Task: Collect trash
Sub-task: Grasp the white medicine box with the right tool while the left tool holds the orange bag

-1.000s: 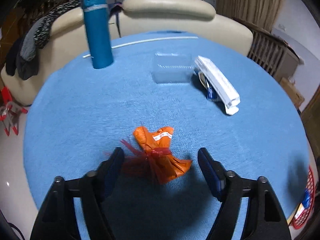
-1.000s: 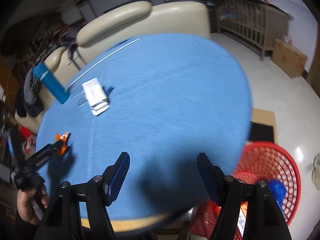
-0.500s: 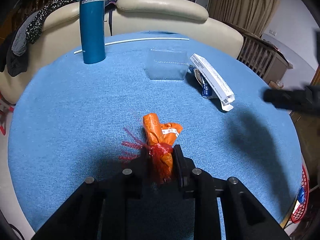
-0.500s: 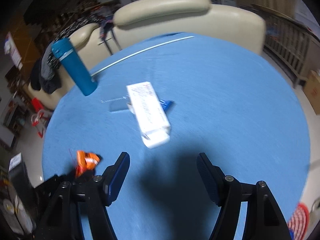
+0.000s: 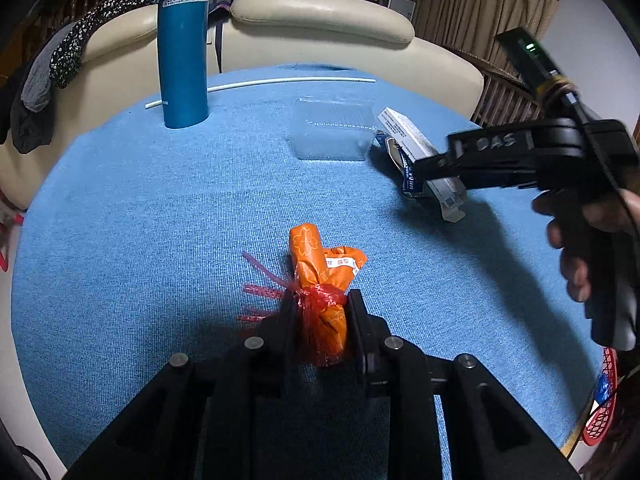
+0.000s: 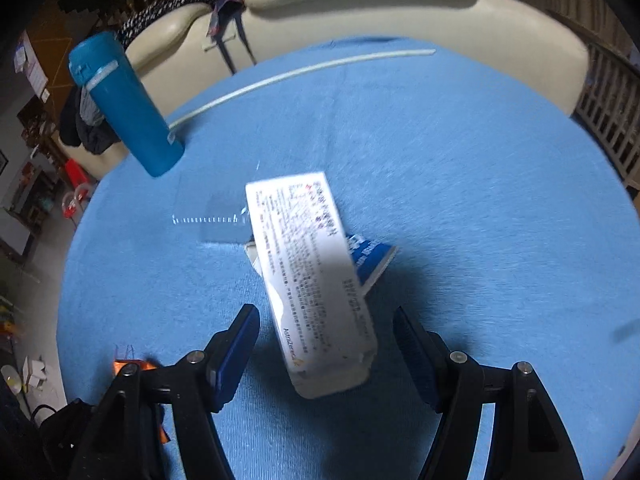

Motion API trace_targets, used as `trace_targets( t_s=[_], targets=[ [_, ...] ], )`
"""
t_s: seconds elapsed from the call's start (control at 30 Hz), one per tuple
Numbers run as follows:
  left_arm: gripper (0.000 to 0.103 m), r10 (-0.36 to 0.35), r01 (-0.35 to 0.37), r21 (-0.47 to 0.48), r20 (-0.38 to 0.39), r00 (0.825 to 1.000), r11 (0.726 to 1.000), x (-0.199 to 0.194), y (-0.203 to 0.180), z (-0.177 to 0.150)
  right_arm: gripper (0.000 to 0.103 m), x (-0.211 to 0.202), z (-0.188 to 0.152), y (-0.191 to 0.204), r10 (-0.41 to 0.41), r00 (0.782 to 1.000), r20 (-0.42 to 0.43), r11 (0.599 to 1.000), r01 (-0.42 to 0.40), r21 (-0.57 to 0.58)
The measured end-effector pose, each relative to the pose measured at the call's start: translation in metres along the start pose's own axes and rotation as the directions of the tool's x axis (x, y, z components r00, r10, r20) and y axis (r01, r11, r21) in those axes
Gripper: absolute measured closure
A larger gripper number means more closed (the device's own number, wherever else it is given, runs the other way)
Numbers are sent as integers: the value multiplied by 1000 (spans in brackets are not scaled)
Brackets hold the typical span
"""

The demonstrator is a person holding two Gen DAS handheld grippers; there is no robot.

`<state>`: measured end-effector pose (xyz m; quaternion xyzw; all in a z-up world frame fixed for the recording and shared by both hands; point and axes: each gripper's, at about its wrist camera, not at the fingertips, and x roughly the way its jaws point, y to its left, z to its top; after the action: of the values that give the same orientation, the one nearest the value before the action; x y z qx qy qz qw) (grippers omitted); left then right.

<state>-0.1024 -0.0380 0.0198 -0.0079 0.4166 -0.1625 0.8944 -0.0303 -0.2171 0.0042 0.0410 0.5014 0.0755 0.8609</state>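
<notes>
We have the crinkly orange wrapper (image 5: pixel 320 276), tied with red mesh, pinched in our left gripper (image 5: pixel 322 320), clamped tight for lifting. Beyond the wrapper lies a white cardboard box (image 6: pixel 312 280); our right gripper (image 6: pixel 324 344) hovers around it, jaws apart, ready. Farther beyond stands a smooth teal flask (image 5: pixel 182 44).

Left wrist view: low, close over blue table (image 5: pixel 120 208), facing sofa (image 5: pixel 320 12). Right wrist view: steeper, close above white carton (image 6: pixel 312 280). Shared: carton (image 5: pixel 404 132), blue bottle (image 5: pixel 183 40) (right view blurred).
</notes>
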Motion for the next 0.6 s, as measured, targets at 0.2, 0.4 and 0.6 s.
trace_targets(
  t_s=[0.2,0.4,0.6],
  targets=[
    [78,4,-4,4,0,1000,1000,0,0,0,52,6,-3,5,2,1000,-12,1000,-2,-13],
    [77,17,-17,14,2,1000,1000,-1,-3,-1,52,-15,-16,9,2,1000,23,1000,-2,-14],
    [78,54,-54,44,4,999,998,-2,-9,0,52,-48,-45,3,-7,998,63,1000,5,29]
  ],
)
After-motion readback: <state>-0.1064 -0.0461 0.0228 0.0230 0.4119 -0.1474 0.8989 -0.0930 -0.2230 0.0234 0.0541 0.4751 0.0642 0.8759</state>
